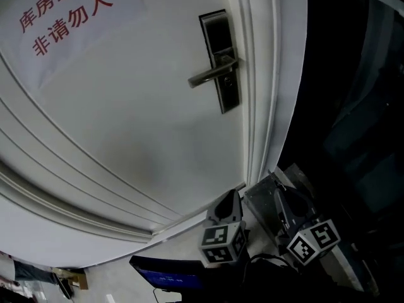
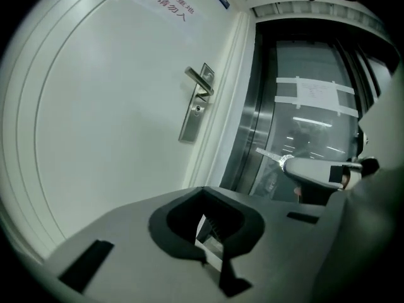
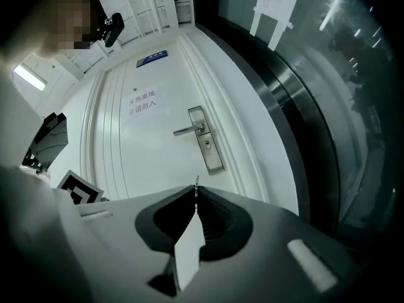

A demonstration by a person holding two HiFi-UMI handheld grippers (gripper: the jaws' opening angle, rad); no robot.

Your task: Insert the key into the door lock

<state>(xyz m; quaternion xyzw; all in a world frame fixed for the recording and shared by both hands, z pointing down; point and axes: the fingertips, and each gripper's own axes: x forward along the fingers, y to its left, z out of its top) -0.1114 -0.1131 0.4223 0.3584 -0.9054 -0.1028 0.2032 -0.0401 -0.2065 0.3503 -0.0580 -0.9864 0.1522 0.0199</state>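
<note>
On the white door, a steel lock plate [image 1: 221, 55] carries a lever handle [image 1: 211, 74] with the keyhole [image 1: 228, 81] just beneath it. Both grippers hang low, well short of the lock. My right gripper [image 3: 196, 193] is shut on a thin silver key [image 3: 197, 183], whose tip pokes out toward the lock plate [image 3: 208, 147]. In the left gripper view the key [image 2: 270, 156] points left, out of the right gripper [image 2: 319, 172]. My left gripper [image 2: 203, 193] looks shut with nothing in it. In the head view the left gripper [image 1: 227, 202] is beside the right gripper [image 1: 274, 185].
A paper notice [image 1: 63, 11] with red characters is stuck high on the door. The white door frame [image 1: 259, 106] borders dark glass panelling [image 1: 353, 106] on the right. Taped paper [image 2: 315, 93] sits on that glass. A dark blue object [image 1: 170, 273] lies below the grippers.
</note>
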